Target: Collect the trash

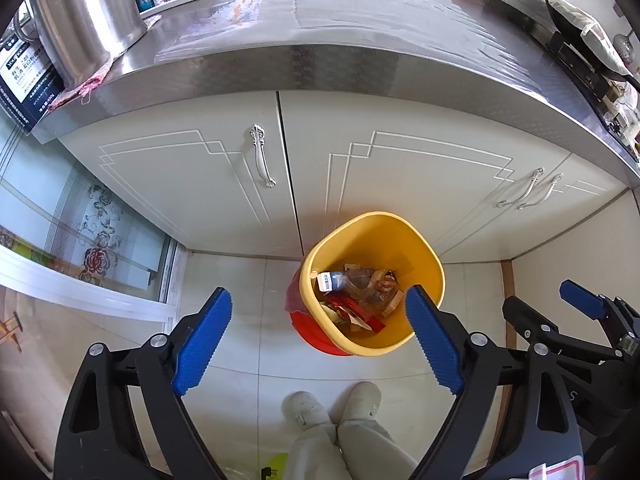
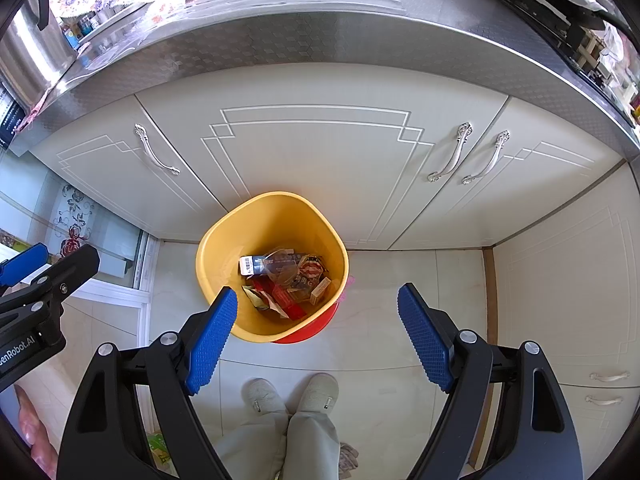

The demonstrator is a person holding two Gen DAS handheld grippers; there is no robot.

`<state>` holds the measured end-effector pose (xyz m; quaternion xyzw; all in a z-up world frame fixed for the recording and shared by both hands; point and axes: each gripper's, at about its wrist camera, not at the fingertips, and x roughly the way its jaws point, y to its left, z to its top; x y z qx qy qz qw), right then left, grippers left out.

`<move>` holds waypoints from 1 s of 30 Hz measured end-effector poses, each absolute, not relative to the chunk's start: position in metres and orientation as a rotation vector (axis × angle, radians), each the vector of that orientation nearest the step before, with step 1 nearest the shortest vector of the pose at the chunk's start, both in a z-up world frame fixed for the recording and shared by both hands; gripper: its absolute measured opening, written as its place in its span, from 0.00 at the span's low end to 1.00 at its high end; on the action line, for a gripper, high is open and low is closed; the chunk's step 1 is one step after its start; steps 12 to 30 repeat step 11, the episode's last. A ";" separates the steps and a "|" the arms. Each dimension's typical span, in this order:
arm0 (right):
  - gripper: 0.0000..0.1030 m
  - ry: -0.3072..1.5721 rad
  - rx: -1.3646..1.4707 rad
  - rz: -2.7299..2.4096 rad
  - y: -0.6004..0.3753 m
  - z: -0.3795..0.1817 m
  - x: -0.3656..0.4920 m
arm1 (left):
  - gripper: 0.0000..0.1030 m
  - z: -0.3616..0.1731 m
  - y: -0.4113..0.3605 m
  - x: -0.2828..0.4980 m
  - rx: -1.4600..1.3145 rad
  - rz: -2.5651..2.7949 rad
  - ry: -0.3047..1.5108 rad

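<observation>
Left tool point(image 1: 320, 340) and right tool point(image 2: 316, 336) wide apart, empty, above trash-filled yellow bin point(image 2: 224, 240)

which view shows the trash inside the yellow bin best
The right wrist view: the yellow bin sits near centre and its trash shows unblocked. In the left wrist view the bin is off to the right and a finger of the left gripper overlaps its rim.

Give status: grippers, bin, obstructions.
Left gripper open, empty. Right gripper open, empty. Yellow bin on floor by cabinet doors, wrappers inside. Nothing blocking it.
</observation>
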<state>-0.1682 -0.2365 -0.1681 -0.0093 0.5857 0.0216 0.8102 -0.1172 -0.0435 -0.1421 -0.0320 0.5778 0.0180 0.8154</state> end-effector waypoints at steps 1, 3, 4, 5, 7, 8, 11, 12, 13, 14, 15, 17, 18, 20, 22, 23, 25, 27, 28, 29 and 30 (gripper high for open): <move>0.80 1.252 -0.020 0.047 -0.236 -0.168 -0.168 | 0.87 -0.142 -0.044 -0.117 -0.069 0.037 1.234; 0.80 1.251 -0.021 0.046 -0.236 -0.169 -0.168 | 0.91 -0.143 -0.044 -0.116 -0.072 0.033 1.239; 0.80 1.253 -0.019 0.046 -0.236 -0.168 -0.168 | 0.92 -0.143 -0.044 -0.115 -0.075 0.034 1.240; 0.80 1.255 -0.018 0.048 -0.236 -0.169 -0.168 | 0.93 -0.143 -0.044 -0.115 -0.080 0.035 1.241; 0.80 1.255 -0.020 0.048 -0.236 -0.170 -0.167 | 0.93 -0.144 -0.043 -0.114 -0.086 0.039 1.244; 0.80 1.255 -0.020 0.049 -0.235 -0.170 -0.167 | 0.93 -0.144 -0.043 -0.114 -0.088 0.039 1.246; 0.80 1.256 -0.020 0.048 -0.235 -0.171 -0.167 | 0.93 -0.145 -0.041 -0.113 -0.091 0.043 1.248; 0.80 1.256 -0.020 0.048 -0.235 -0.171 -0.167 | 0.93 -0.145 -0.041 -0.113 -0.091 0.043 1.248; 0.80 1.256 -0.020 0.048 -0.235 -0.171 -0.167 | 0.93 -0.145 -0.041 -0.113 -0.091 0.043 1.248; 0.80 1.256 -0.020 0.048 -0.235 -0.171 -0.167 | 0.93 -0.145 -0.041 -0.113 -0.091 0.043 1.248; 0.80 1.256 -0.020 0.048 -0.235 -0.171 -0.167 | 0.93 -0.145 -0.041 -0.113 -0.091 0.043 1.248; 0.80 1.256 -0.020 0.048 -0.235 -0.171 -0.167 | 0.93 -0.145 -0.041 -0.113 -0.091 0.043 1.248; 0.80 1.256 -0.020 0.048 -0.235 -0.171 -0.167 | 0.93 -0.145 -0.041 -0.113 -0.091 0.043 1.248; 0.80 1.256 -0.020 0.048 -0.235 -0.171 -0.167 | 0.93 -0.145 -0.041 -0.113 -0.091 0.043 1.248; 0.80 1.256 -0.020 0.048 -0.235 -0.171 -0.167 | 0.93 -0.145 -0.041 -0.113 -0.091 0.043 1.248; 0.80 1.256 -0.020 0.048 -0.235 -0.171 -0.167 | 0.93 -0.145 -0.041 -0.113 -0.091 0.043 1.248; 0.80 1.256 -0.020 0.048 -0.235 -0.171 -0.167 | 0.93 -0.145 -0.041 -0.113 -0.091 0.043 1.248; 0.80 1.256 -0.020 0.048 -0.235 -0.171 -0.167 | 0.93 -0.145 -0.041 -0.113 -0.091 0.043 1.248; 0.80 1.256 -0.020 0.048 -0.235 -0.171 -0.167 | 0.93 -0.145 -0.041 -0.113 -0.091 0.043 1.248; 0.80 1.256 -0.020 0.048 -0.235 -0.171 -0.167 | 0.93 -0.145 -0.041 -0.113 -0.091 0.043 1.248; 0.80 1.256 -0.020 0.048 -0.235 -0.171 -0.167 | 0.93 -0.145 -0.041 -0.113 -0.091 0.043 1.248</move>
